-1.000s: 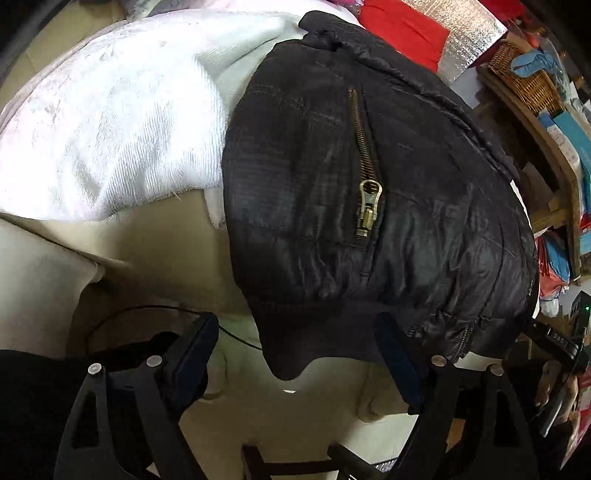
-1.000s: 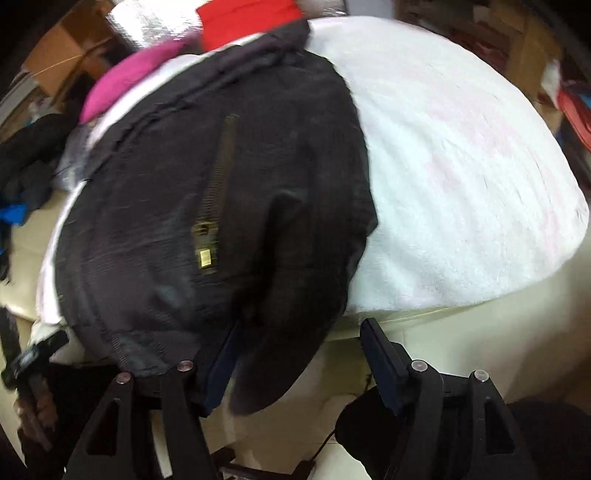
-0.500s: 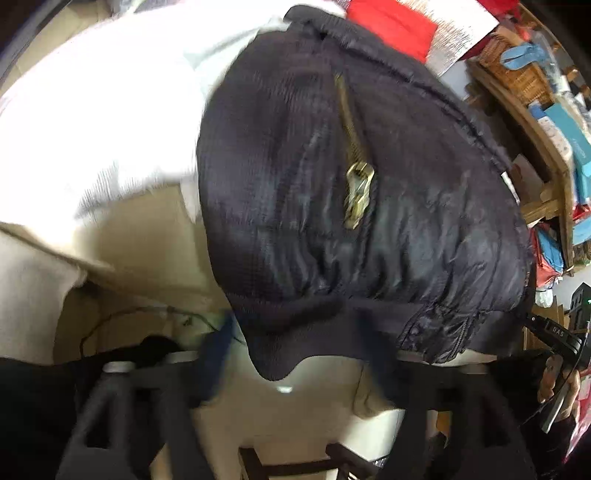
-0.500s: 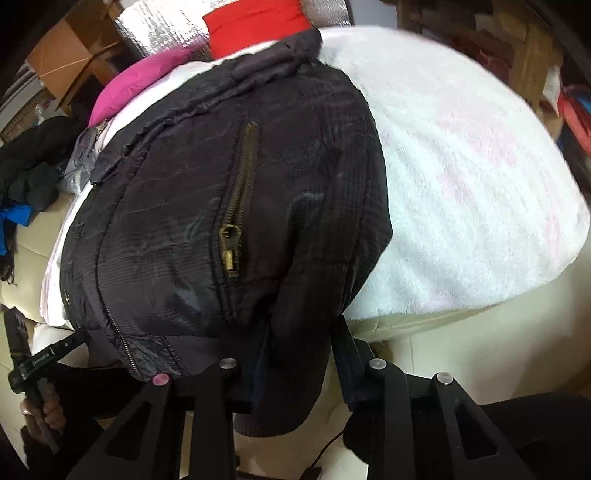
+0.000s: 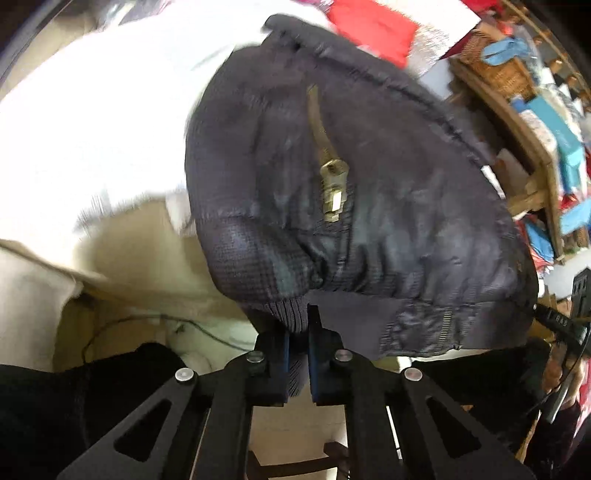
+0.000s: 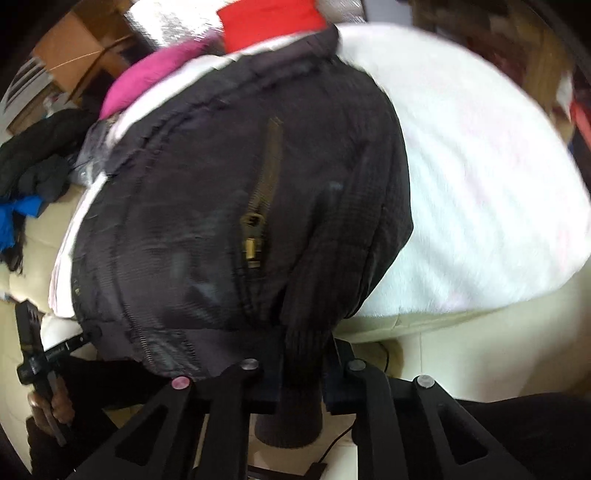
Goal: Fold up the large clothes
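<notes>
A black quilted jacket [image 5: 388, 229] with a brass pocket zipper [image 5: 332, 192] lies over a white fleece blanket [image 5: 92, 129], its hem hanging off the near edge. My left gripper [image 5: 297, 326] is closing tight on the ribbed hem at one lower corner, and its blue pads press the knit. In the right wrist view the same jacket [image 6: 221, 221] fills the middle. My right gripper [image 6: 303, 356] is closing tight on a ribbed cuff [image 6: 291, 417] that hangs down between its fingers. Both views are motion-blurred.
The blanket [image 6: 480, 177] covers a cream cushion [image 5: 129, 254]. Behind the jacket lie a red cloth [image 5: 369, 29] and a pink garment [image 6: 147, 77]. A wooden shelf with baskets [image 5: 517, 110] stands to the right, dark clothes [image 6: 37, 158] to the left. A thin cable [image 5: 147, 319] runs below.
Both grippers stood open around the jacket's lower edge and have now shut on it. The hem bunches up and has lifted a little.
</notes>
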`<state>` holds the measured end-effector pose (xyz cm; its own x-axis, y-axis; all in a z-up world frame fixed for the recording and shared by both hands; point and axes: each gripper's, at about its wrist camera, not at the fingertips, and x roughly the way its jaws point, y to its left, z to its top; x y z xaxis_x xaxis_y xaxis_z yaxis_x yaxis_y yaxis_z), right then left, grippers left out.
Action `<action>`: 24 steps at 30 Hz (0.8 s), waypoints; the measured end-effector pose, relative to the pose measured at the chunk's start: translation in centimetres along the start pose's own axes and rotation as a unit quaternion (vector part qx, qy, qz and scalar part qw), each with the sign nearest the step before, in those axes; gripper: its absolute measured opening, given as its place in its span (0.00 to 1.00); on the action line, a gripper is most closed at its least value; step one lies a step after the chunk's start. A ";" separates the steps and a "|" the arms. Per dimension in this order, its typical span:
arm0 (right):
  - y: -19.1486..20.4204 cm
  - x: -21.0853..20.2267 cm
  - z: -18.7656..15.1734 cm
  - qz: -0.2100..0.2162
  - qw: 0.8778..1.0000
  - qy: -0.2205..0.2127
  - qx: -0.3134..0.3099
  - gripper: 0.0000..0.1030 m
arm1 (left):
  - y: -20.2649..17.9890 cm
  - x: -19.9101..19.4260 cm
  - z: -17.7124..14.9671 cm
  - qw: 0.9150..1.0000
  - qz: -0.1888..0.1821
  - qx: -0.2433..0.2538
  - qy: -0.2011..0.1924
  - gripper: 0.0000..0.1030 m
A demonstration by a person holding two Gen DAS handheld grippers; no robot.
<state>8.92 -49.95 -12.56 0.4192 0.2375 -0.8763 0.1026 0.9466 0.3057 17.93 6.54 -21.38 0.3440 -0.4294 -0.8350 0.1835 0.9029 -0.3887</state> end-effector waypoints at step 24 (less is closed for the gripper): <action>0.2 2.9 3.3 0.086 0.995 0.013 0.042 0.22 | -1.0 2.9 1.3 0.997 -0.039 -0.015 0.070 0.41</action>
<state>13.16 -49.77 -13.84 0.4144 0.4011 -0.8169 0.1062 0.8702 0.4812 19.90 4.37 -22.91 0.1982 -0.4929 -0.8472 0.1771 0.8681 -0.4636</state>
